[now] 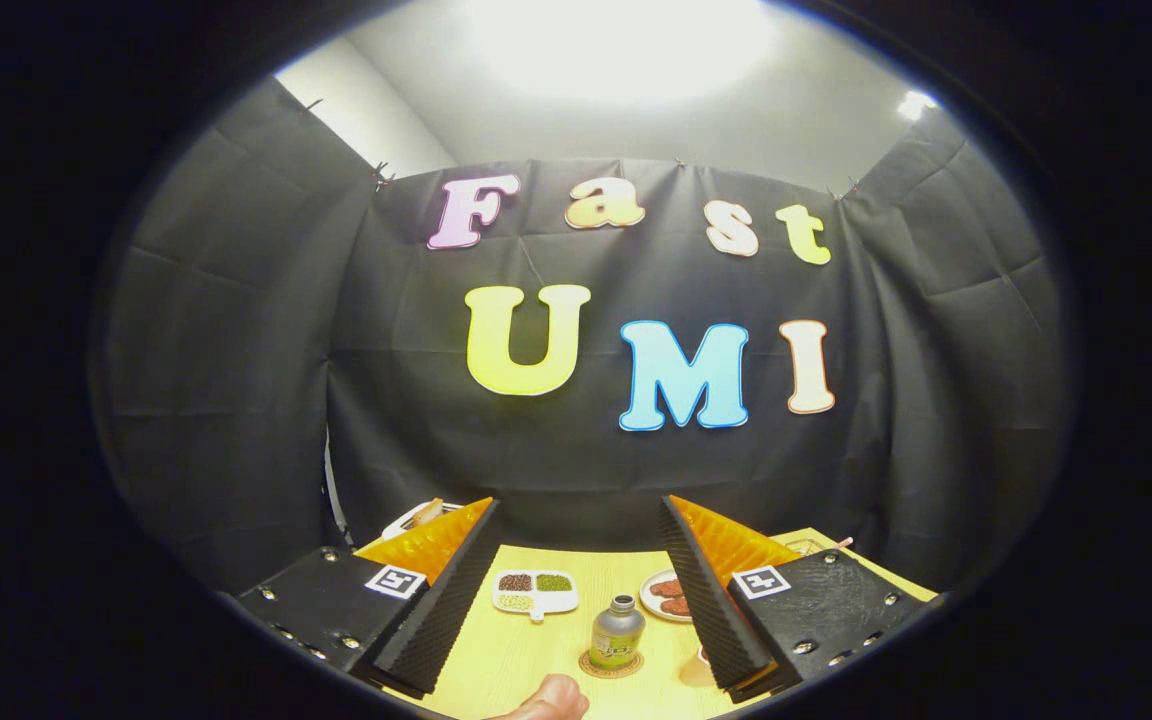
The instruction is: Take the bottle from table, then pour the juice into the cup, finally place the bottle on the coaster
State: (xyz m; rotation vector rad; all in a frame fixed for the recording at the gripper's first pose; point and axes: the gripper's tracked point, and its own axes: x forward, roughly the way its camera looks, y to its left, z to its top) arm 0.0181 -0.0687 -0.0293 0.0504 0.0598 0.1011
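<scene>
The gripper is seen with its jaws wide apart and nothing held; both ribbed pads face inward across an open gap, well above the table.

Beyond the left finger, a white object is partly hidden behind the orange finger back; what it is cannot be told. Ahead, between the jaws and nearer the left one, a white tray with three compartments of small grains is set on the table. Nearer than the tray, a fingertip-like shape is seen low between the jaws; whose it is cannot be told.

The bottle stands upright between the jaws, nearer the right one, just ahead of the fingers. It rests on a round coaster, so it is judged either already placed or not yet taken. It looks like a small metal can-bottle with a grey cap: stiff, probably light, smooth and somewhat slippery. It would best be gripped across the straight body below the shoulder, not at the narrow neck, and firmly enough that it is not twisted during tilting.

Beyond it, touching the line of the right finger, a plate with reddish pieces is partly covered. No cup can be made out.
</scene>
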